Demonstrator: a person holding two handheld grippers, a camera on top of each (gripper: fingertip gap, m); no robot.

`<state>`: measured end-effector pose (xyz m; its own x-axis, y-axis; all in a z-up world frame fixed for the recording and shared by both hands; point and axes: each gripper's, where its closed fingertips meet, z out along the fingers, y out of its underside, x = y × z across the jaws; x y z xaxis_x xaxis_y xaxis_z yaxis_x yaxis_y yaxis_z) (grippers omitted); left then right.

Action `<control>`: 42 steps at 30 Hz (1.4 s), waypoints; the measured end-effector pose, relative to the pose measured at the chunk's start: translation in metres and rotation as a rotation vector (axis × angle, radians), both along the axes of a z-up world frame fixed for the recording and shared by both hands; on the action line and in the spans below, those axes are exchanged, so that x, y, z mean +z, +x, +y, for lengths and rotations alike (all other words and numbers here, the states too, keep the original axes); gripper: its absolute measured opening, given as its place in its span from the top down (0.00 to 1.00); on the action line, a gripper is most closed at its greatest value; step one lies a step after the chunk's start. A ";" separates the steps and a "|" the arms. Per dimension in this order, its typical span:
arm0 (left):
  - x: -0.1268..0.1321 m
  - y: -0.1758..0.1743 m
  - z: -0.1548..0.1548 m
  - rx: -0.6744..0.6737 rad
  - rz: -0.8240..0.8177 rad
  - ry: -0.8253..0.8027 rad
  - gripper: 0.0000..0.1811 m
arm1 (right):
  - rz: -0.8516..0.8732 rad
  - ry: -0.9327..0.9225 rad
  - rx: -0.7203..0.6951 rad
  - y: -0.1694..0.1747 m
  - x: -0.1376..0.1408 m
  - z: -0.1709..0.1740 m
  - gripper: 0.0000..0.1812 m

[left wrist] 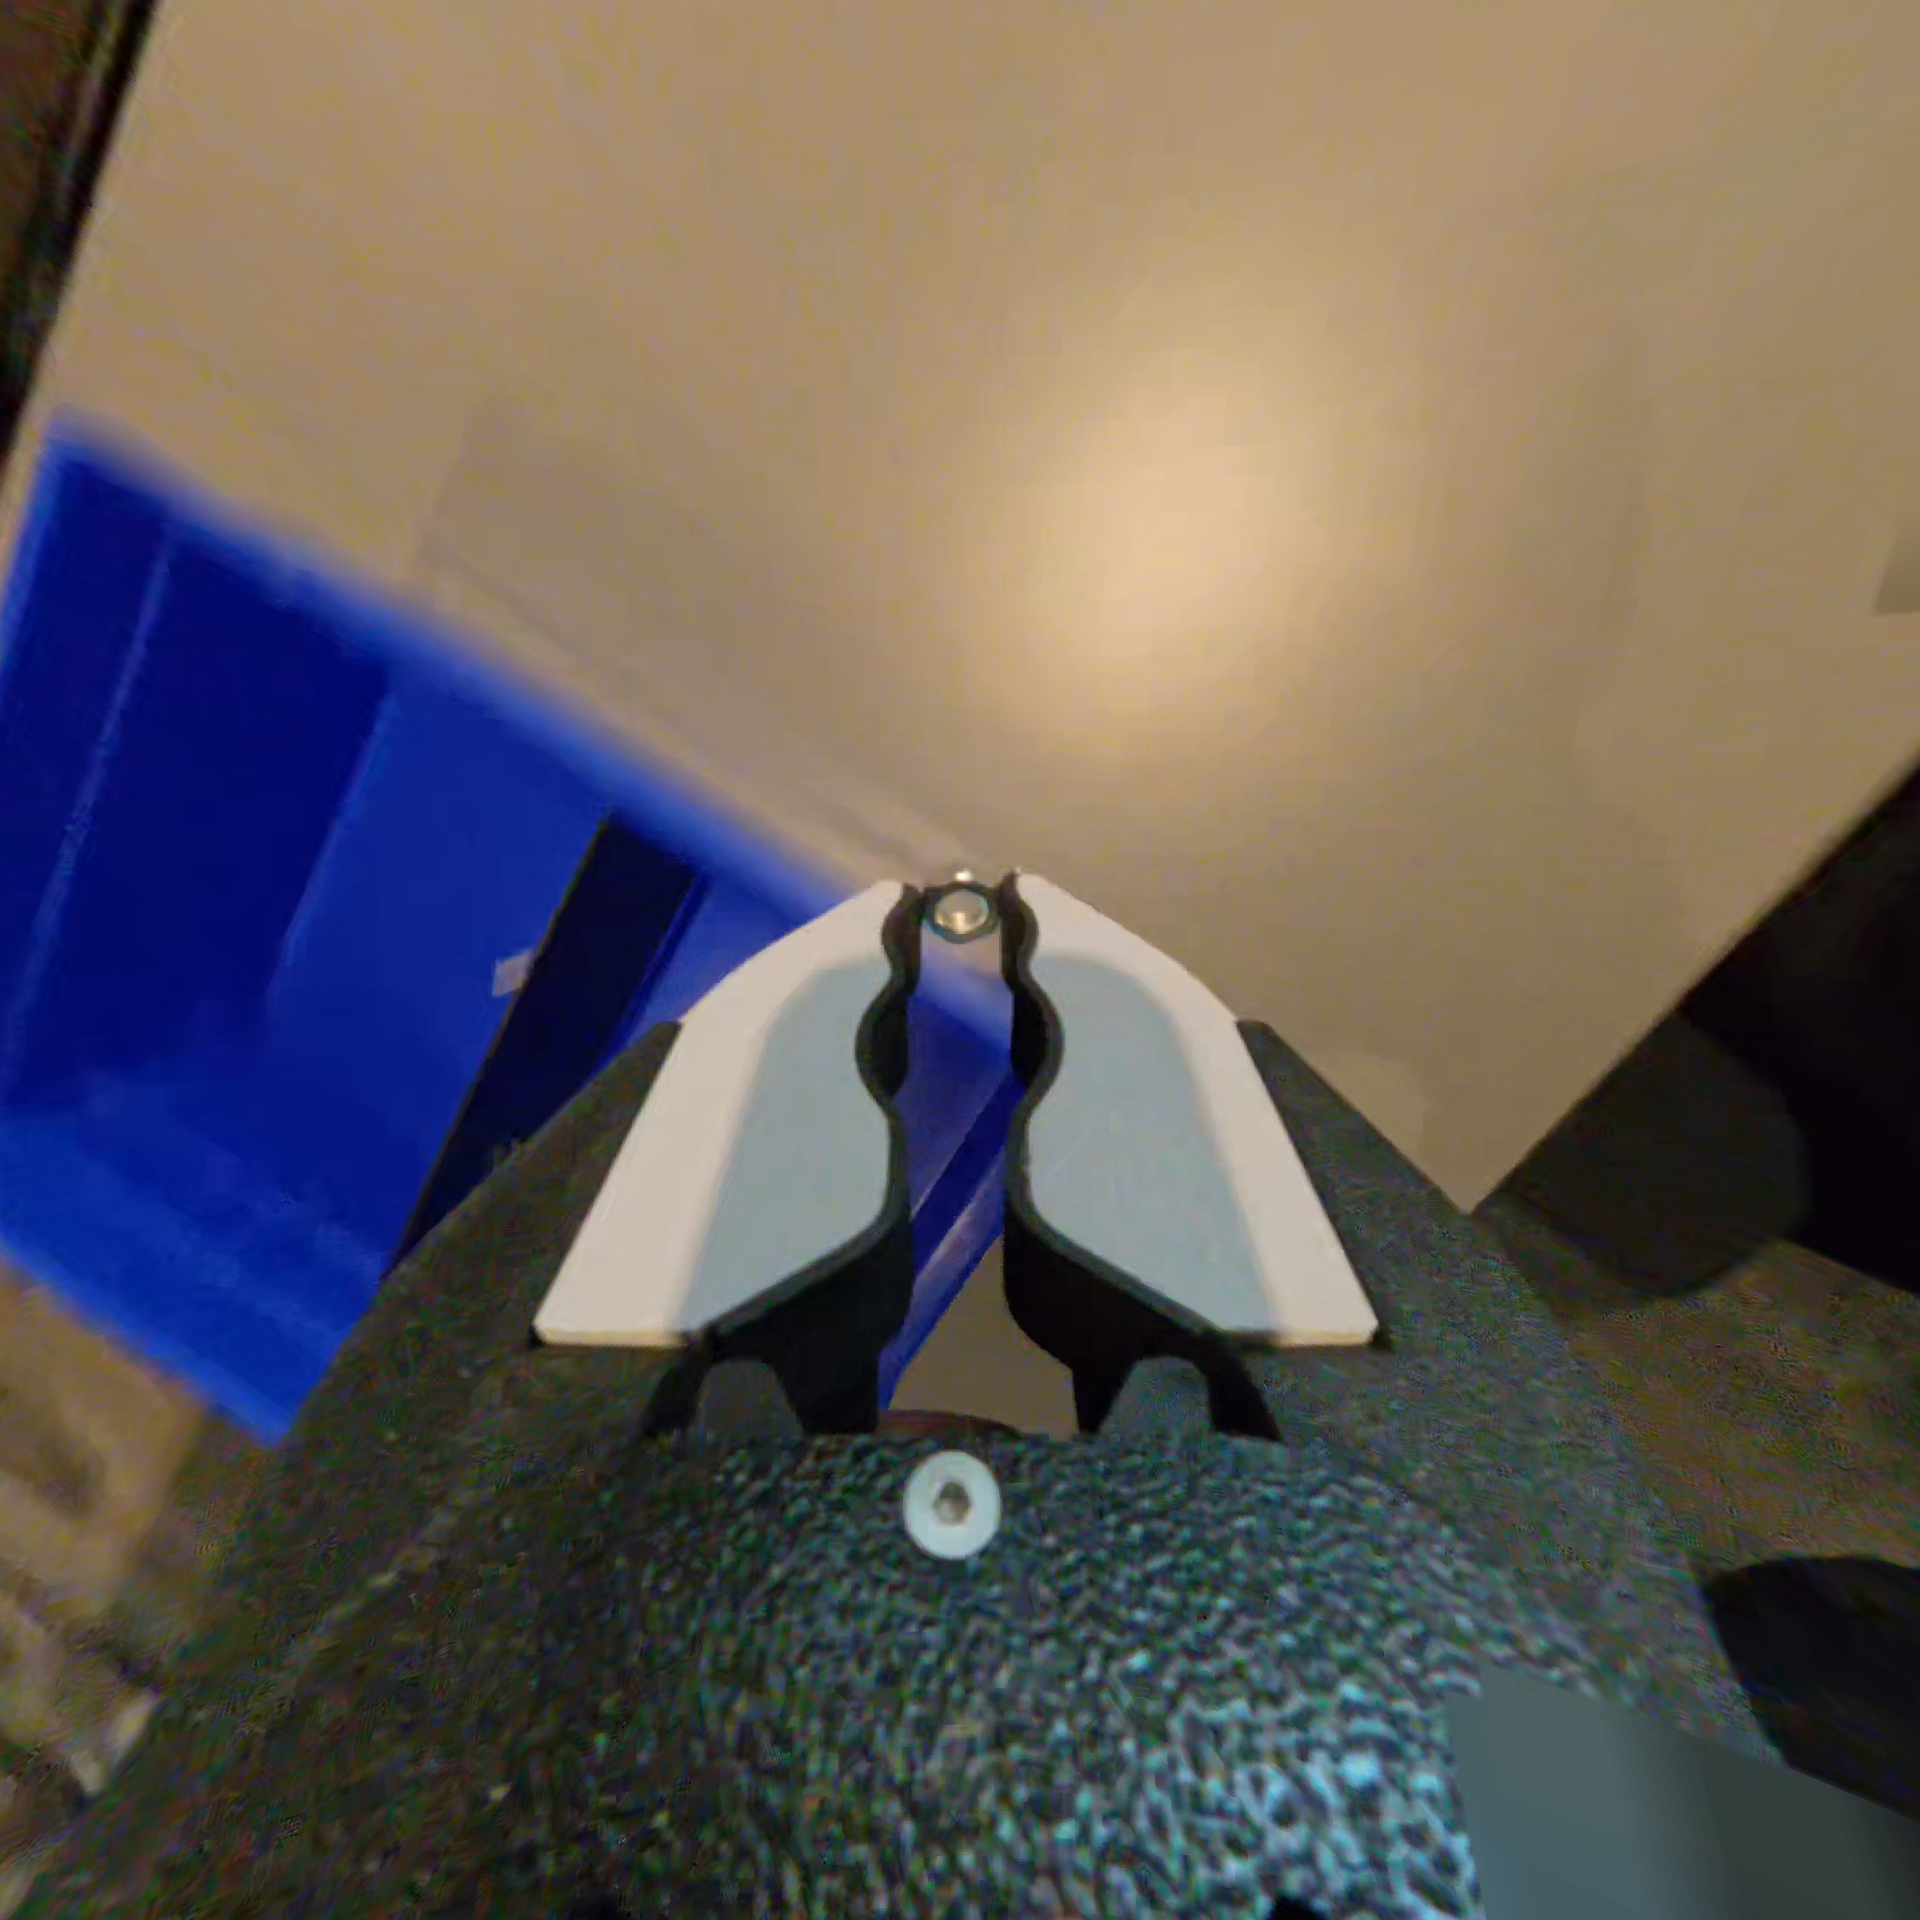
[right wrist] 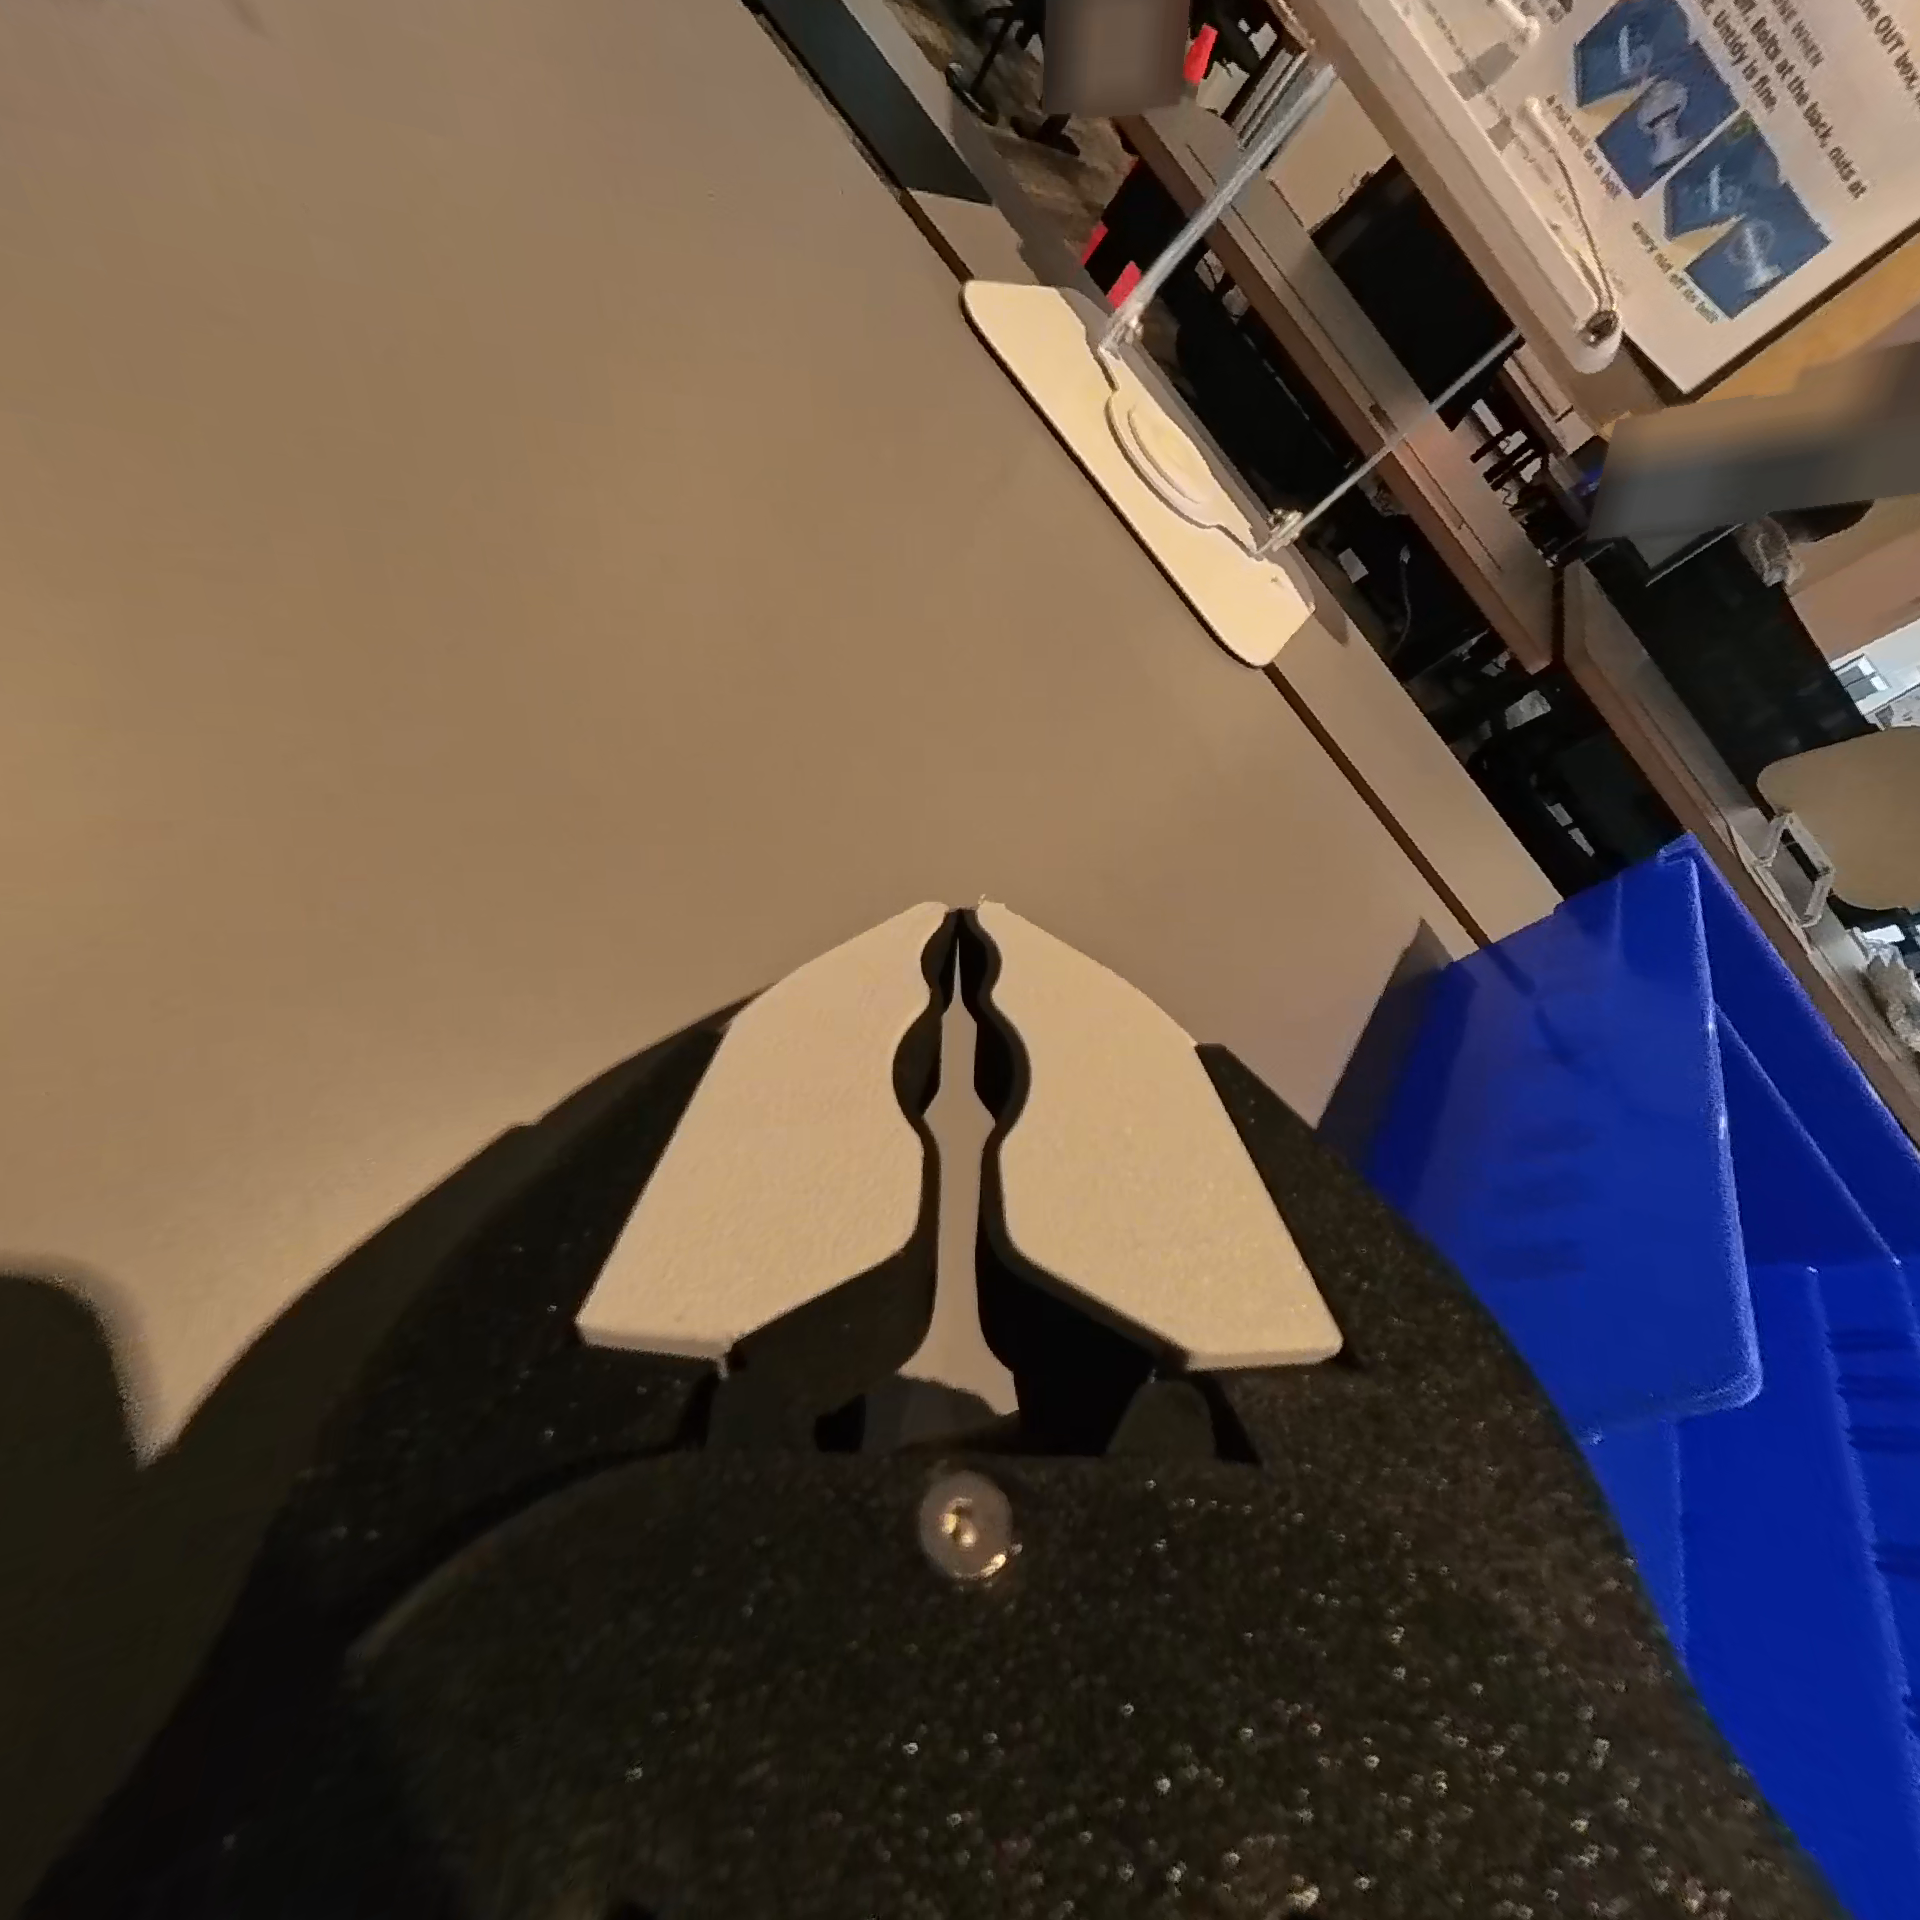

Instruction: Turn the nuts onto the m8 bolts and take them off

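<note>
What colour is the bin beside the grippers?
Blue bin; the right wrist view shows it best.

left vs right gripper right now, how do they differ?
The left gripper is shut on a small metal nut and bolt end pinched at its tips; the right gripper is shut with nothing visible between its tips. The left fingers stay parted along their length, the right nearly meet. A blue bin lies to the left's left, a blue bin to the right's right. Both hover over the same tan table.
</note>
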<state>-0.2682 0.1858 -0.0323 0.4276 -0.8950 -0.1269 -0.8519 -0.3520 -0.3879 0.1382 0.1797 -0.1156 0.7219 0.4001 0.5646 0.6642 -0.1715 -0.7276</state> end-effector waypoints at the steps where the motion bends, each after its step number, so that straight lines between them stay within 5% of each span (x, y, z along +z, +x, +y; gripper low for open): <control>1: 0.005 0.029 -0.012 -0.098 -0.014 0.010 0.92 | 0.001 0.004 0.007 -0.002 0.001 -0.001 1.00; 6: -0.034 0.142 -0.046 -0.434 0.095 -0.003 0.92 | 0.032 0.038 0.110 -0.020 0.008 -0.013 1.00; 12: -0.099 0.220 -0.061 -0.627 0.151 -0.100 0.92 | -0.012 0.067 0.278 -0.041 0.004 -0.035 1.00; 21: -0.134 0.237 -0.079 -0.746 0.206 -0.190 0.92 | -0.052 0.039 0.311 -0.048 -0.004 -0.040 0.99; 28: -0.116 0.235 -0.085 -0.734 0.025 -0.184 0.84 | -0.056 0.012 0.329 -0.054 -0.009 -0.044 0.99; 34: -0.040 0.185 -0.043 -0.542 -0.173 -0.005 0.82 | -0.066 -0.016 0.334 -0.057 -0.013 -0.045 0.99; 38: 0.004 0.091 0.015 -0.296 -0.149 0.151 0.82 | -0.059 -0.031 0.347 -0.061 -0.013 -0.043 0.99; 42: 0.011 -0.012 0.058 -0.088 -0.062 0.147 0.82 | -0.063 -0.031 0.355 -0.068 -0.011 -0.035 0.99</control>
<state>-0.2800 0.2442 -0.0212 0.3595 -0.9032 -0.2345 -0.8497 -0.2130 -0.4823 0.0701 0.1449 -0.1263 0.4991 0.6376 0.5869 0.7296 0.0563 -0.6816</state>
